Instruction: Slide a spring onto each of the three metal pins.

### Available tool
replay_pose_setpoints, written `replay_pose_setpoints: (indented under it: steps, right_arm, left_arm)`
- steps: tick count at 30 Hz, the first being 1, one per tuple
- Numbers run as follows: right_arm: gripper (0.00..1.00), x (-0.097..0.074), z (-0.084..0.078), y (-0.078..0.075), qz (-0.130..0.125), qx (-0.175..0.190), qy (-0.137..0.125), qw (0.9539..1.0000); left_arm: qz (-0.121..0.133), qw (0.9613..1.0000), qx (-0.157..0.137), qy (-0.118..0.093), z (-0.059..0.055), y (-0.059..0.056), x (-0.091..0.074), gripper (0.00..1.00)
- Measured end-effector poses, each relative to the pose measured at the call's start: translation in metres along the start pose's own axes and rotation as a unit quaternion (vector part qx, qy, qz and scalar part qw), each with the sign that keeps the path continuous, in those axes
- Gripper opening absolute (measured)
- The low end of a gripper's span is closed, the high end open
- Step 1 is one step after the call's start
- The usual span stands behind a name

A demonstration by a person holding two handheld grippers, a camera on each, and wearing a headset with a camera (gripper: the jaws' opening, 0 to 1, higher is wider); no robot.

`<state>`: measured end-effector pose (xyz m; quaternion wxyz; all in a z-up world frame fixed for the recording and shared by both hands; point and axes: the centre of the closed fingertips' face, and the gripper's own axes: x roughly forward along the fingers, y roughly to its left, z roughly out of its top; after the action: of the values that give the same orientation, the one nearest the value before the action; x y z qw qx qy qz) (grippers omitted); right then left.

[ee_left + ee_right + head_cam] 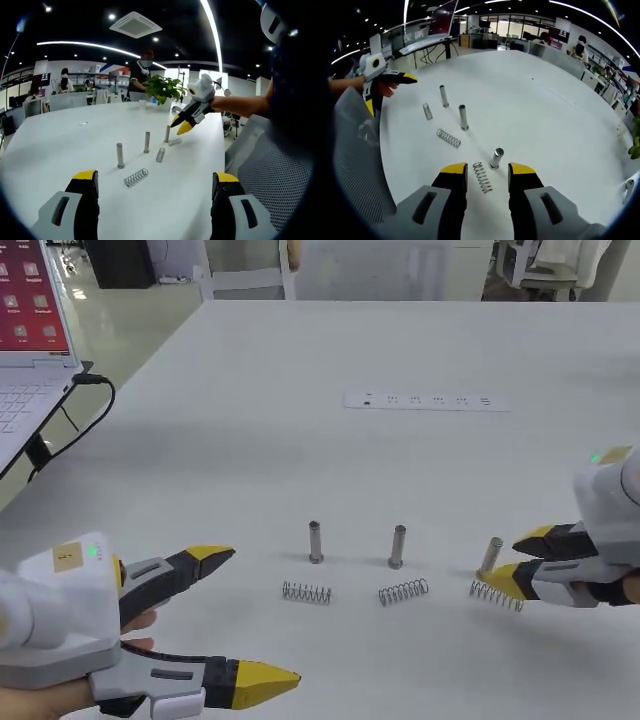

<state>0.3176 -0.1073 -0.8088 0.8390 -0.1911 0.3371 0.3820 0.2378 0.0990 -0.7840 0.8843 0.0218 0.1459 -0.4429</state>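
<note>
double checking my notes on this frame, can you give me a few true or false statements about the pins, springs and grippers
1. The three metal pins stand upright on the table. True.
2. A spring already sits on one pin. False: all three springs lie flat on the table.
3. The right gripper is shut on a spring. False: its jaws are open, near the rightmost spring.
4. The left gripper is open and empty. True.

Pins [315, 541] shiny smooth metal; springs [306, 592] bare wire; table [300, 390] matt white.
</note>
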Motion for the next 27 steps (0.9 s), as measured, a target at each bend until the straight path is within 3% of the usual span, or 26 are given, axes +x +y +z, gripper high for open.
replay_pose_setpoints:
  steps: [27]
  right_arm:
    - [0.32,-0.006,-0.020,0.014,0.014,-0.003,0.020,0.9997]
  left_arm:
    - [-0.002,1.0000,0.000,0.000,0.001,-0.001,-0.001,0.91]
